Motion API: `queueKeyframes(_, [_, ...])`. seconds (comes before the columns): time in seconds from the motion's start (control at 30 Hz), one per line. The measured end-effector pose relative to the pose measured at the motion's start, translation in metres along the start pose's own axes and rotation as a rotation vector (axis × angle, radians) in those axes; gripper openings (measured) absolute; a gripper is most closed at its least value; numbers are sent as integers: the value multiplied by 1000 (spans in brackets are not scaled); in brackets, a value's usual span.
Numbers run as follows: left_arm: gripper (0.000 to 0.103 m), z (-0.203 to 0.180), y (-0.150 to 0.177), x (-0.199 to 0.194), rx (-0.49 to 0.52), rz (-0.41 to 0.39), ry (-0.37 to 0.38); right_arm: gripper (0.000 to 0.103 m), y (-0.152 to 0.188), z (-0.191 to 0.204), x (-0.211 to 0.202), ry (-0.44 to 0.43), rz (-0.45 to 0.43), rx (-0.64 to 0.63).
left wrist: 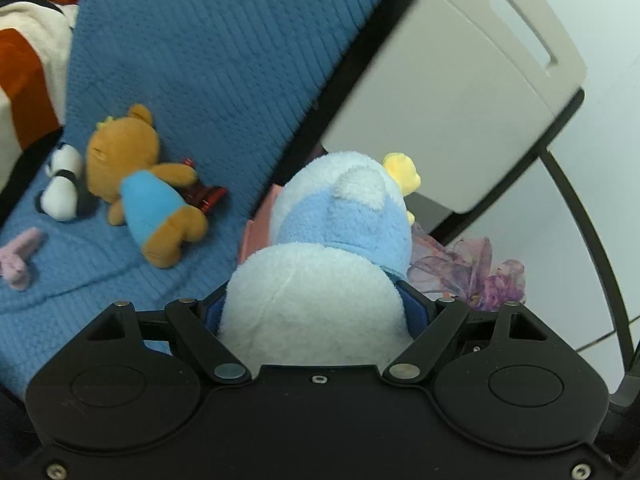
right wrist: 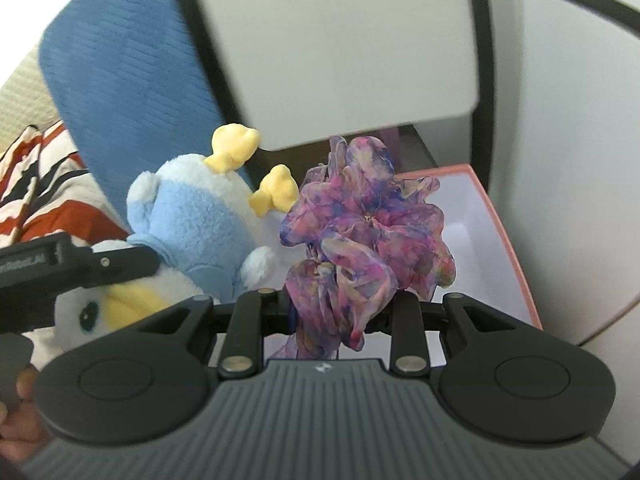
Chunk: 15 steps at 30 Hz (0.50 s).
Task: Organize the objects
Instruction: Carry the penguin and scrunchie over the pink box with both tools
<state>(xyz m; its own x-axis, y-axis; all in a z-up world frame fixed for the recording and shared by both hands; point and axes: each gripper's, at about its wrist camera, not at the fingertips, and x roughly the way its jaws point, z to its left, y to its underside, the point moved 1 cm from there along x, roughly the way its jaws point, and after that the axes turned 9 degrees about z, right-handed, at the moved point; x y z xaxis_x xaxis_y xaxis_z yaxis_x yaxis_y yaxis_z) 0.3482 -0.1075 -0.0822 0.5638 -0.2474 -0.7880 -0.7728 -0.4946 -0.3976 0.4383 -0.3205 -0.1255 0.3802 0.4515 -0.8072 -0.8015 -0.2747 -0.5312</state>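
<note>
The blue and white duck plush (left wrist: 320, 264) sits clamped in the left gripper (left wrist: 320, 316), whose jaws are spread wide around its round white head, blue pads pressing in from both sides. The toy hangs head toward the camera, its yellow feet (left wrist: 402, 174) pointing away at 12 o'clock, over the edge of the pink box (left wrist: 256, 228). From the right wrist view the same duck (right wrist: 192, 232) lies at 9 o'clock of the scarf, the left gripper's black finger crossing its neck.

The right gripper (right wrist: 340, 312) is closed narrowly on a purple-pink sheer scarf (right wrist: 364, 236); the bunched fabric billows up out of the jaws and hides the fingertips. Behind it, at 2 o'clock, the pink box (right wrist: 508, 240) shows its white inside.

On the blue blanket (left wrist: 192, 60), at 9 o'clock of the duck, lies a brown bear plush (left wrist: 140, 184) in a light blue shirt, a red object (left wrist: 206, 196) just beside it, a black and white plush (left wrist: 62, 184) touching its head, and a small pink toy (left wrist: 18, 258) farther toward 8 o'clock. A white panel (left wrist: 452, 92) stands at 1 o'clock.
</note>
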Motion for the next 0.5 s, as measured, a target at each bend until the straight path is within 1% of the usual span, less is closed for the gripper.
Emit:
queueKeyframes(0.13, [76, -3, 5, 22, 1, 32, 8, 30, 6, -17, 14, 30, 20, 15])
queueKeyframes(0.17, [75, -3, 6, 26, -1, 37, 10, 30, 12, -27, 13, 34, 25, 16])
queueKeyframes(0.2, [73, -3, 8, 29, -3, 40, 13, 30, 14, -31, 16, 40, 30, 16])
queueKeyframes(0.27, [66, -4, 10, 38, -3, 51, 28, 31, 20, -40, 24, 58, 38, 15])
queueKeyframes(0.3, [56, -3, 11, 42, -4, 60, 33, 31, 23, -44, 29, 68, 46, 17])
queueKeyframes(0.33, [54, -4, 11, 47, -3, 78, 42, 31, 26, -48, 34, 75, 60, 25])
queueKeyframes(0.4, [54, -4, 11, 50, 3, 83, 44, 31, 32, -56, 43, 76, 88, 42])
queueKeyframes(0.5, [54, -7, 12, 51, 38, 76, 19, 32, 39, -63, 52, 95, 108, 47])
